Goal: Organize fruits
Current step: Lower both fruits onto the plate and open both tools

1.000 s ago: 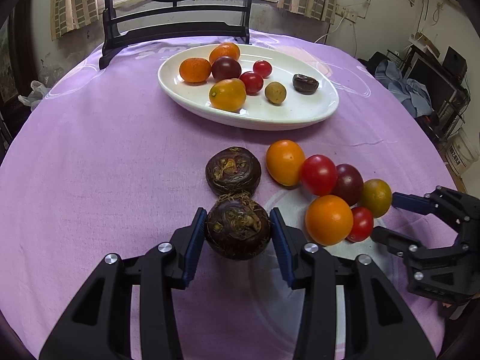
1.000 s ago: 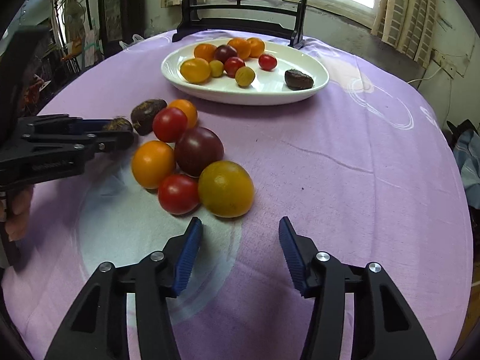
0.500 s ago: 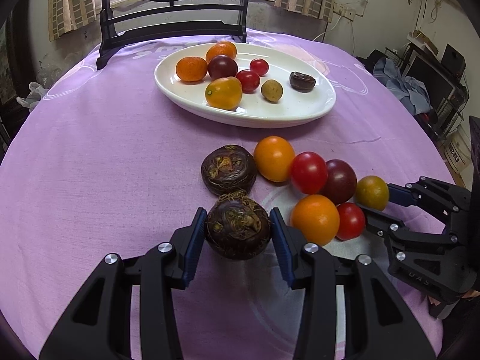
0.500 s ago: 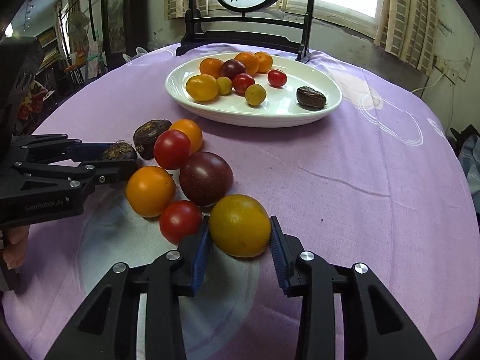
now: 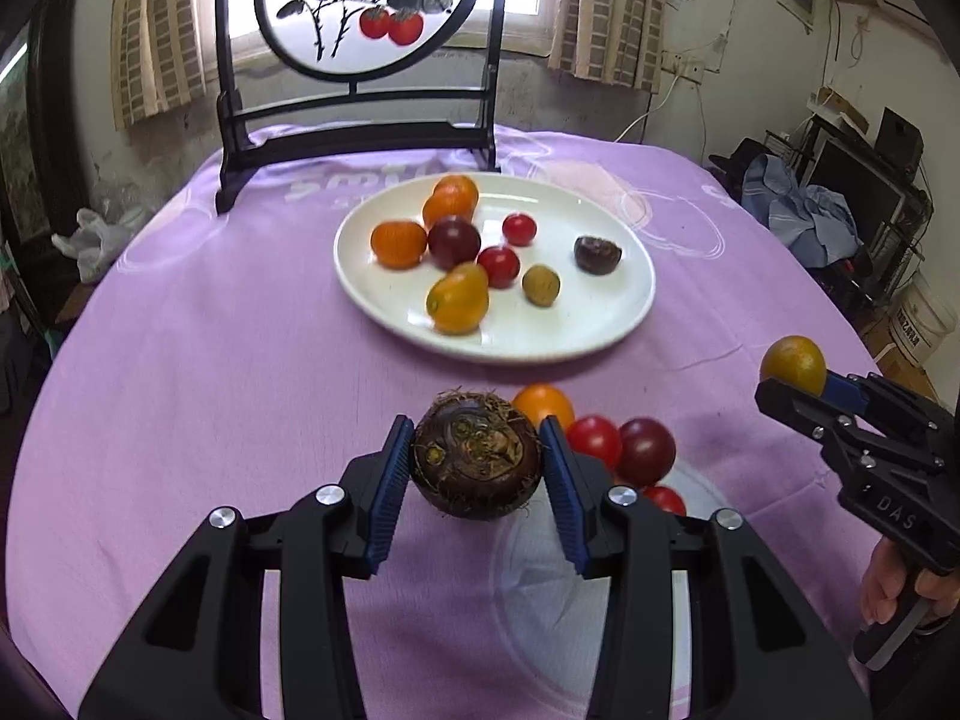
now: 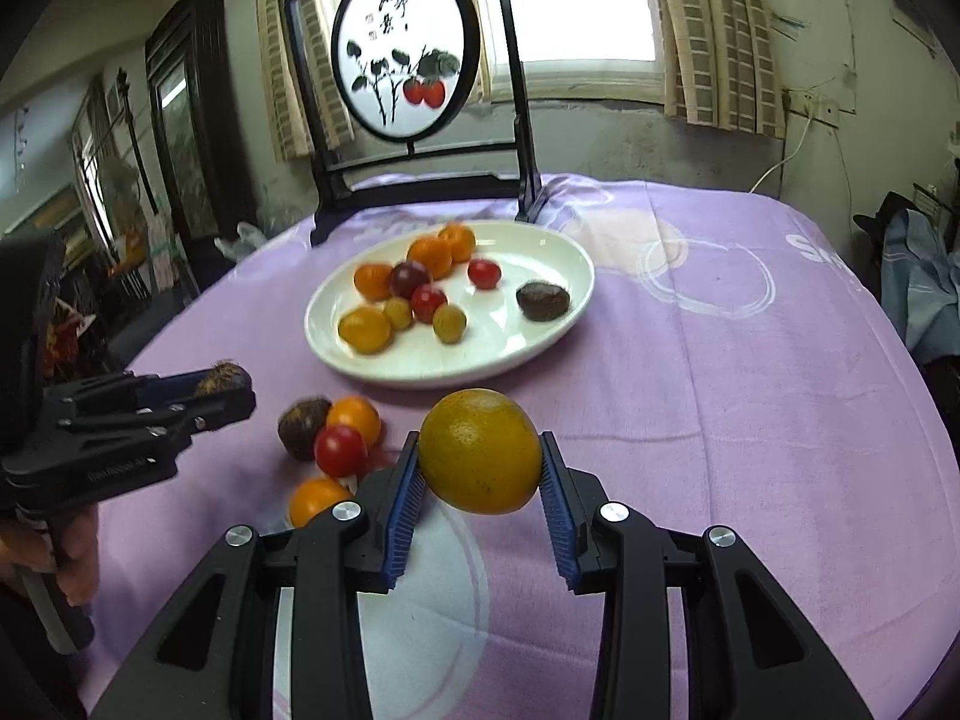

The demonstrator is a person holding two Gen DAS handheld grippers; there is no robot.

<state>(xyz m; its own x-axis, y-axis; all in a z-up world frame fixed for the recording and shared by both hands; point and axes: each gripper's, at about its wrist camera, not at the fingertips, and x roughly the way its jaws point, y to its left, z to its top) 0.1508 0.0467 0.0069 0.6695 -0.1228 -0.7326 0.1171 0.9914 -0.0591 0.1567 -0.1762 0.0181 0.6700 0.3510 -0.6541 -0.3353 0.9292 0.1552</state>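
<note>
My left gripper (image 5: pixel 477 468) is shut on a dark brown water chestnut (image 5: pixel 477 459) and holds it above the purple tablecloth. My right gripper (image 6: pixel 480 468) is shut on a yellow-green tomato (image 6: pixel 480 450), also lifted; it also shows in the left wrist view (image 5: pixel 792 363). A white oval plate (image 5: pixel 600 330) farther back holds several tomatoes, orange fruits and one water chestnut (image 5: pixel 596 254). A loose cluster stays on the cloth: an orange tomato (image 5: pixel 542 402), a red tomato (image 5: pixel 594 438), a dark purple tomato (image 5: pixel 645 450) and a second water chestnut (image 6: pixel 303 426).
A black-framed round painted screen (image 5: pixel 360 12) stands at the table's far edge behind the plate. The table edge drops off at right toward clutter and a bucket (image 5: pixel 924 318). A hand (image 5: pixel 894 588) holds the right gripper's handle.
Both grippers have lifted off the cloth with their fruit. The right gripper closed on the yellow-green tomato and raised it. The left gripper raised the water chestnut it was holding.
</note>
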